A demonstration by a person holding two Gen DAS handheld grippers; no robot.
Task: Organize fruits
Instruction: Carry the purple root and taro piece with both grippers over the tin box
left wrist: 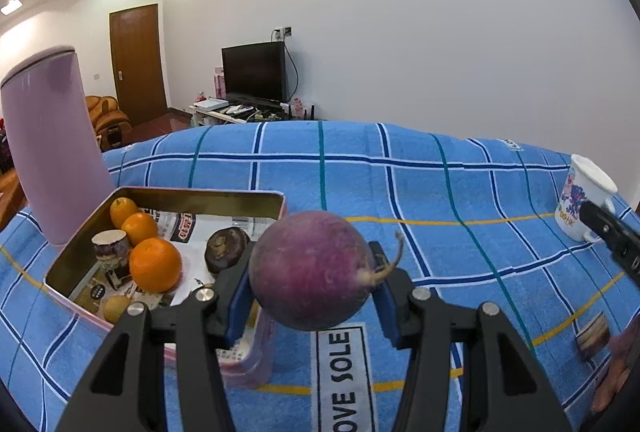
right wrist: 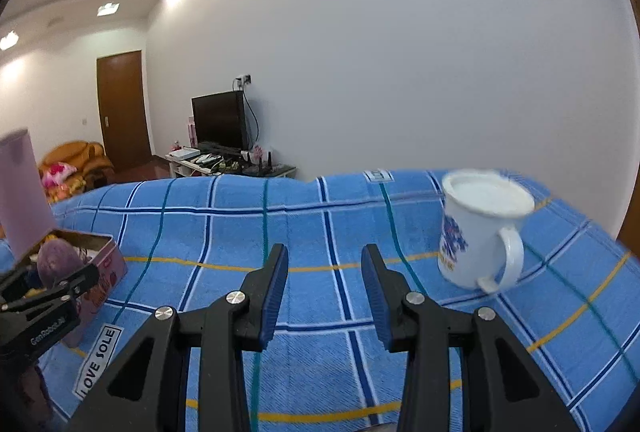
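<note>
The left tongs (left wrist: 312,296) pinch the purple round fruit (left wrist: 312,272) between their blue pads, carried just right of the open tin (left wrist: 168,193) holding oranges (left wrist: 155,264), seemingly to drop it in, while the right tongs (right wrist: 325,292) hover spread and empty, the white mug (right wrist: 480,232) standing to their right.

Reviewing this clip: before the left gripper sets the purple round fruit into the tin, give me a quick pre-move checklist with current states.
1. Grip: left gripper pads clamp the purple fruit on both sides: ok.
2. Fruit lifted clear of the blue checked cloth: ok.
3. Open space in the tin beside the oranges and the dark fruit: ok.
4. Right gripper holds nothing, away from the tin: ok.
5. White mug clear of the path: ok.
6. Fruit already above the tin: cannot tell.
</note>
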